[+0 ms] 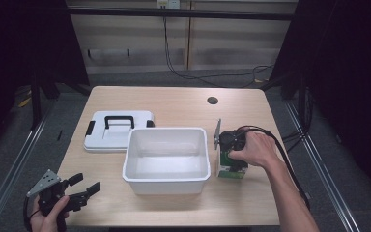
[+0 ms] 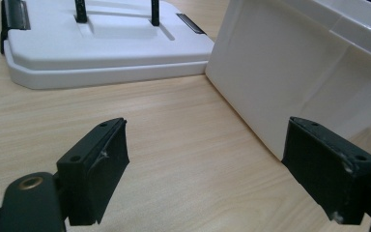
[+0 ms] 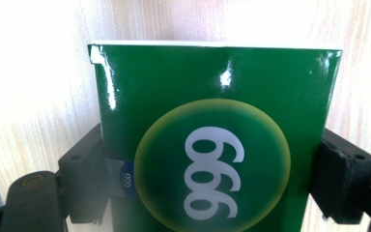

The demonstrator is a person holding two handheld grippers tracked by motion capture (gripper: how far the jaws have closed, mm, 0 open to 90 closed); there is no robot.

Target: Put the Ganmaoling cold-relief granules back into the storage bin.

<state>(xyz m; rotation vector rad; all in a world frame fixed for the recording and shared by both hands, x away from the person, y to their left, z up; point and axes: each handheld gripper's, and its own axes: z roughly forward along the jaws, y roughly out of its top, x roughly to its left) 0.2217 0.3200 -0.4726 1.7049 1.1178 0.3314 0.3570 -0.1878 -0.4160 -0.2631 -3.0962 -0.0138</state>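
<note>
Right gripper [image 1: 229, 153] clamped on green box [image 3: 212, 140], jaws at its side faces. Box on table [image 1: 174, 104] just right of bin [image 1: 166, 157], long axis across table. Left gripper [image 1: 79, 186] jaws apart

It looked like a lab or test room set up for recording. A plain wooden worktop [image 1: 174, 104] with a cable hole [image 1: 212, 100] stood on grey floor [image 1: 9, 159], flanked by metal rails [image 1: 17, 154] and dark curtains [image 1: 352, 72]. Black cables [image 1: 188, 75] ran down the pale panelled wall [image 1: 232, 46] to a socket [image 1: 168, 4] and trailed over the floor behind. A dark frame bar [image 1: 178, 13] crossed above.
</note>
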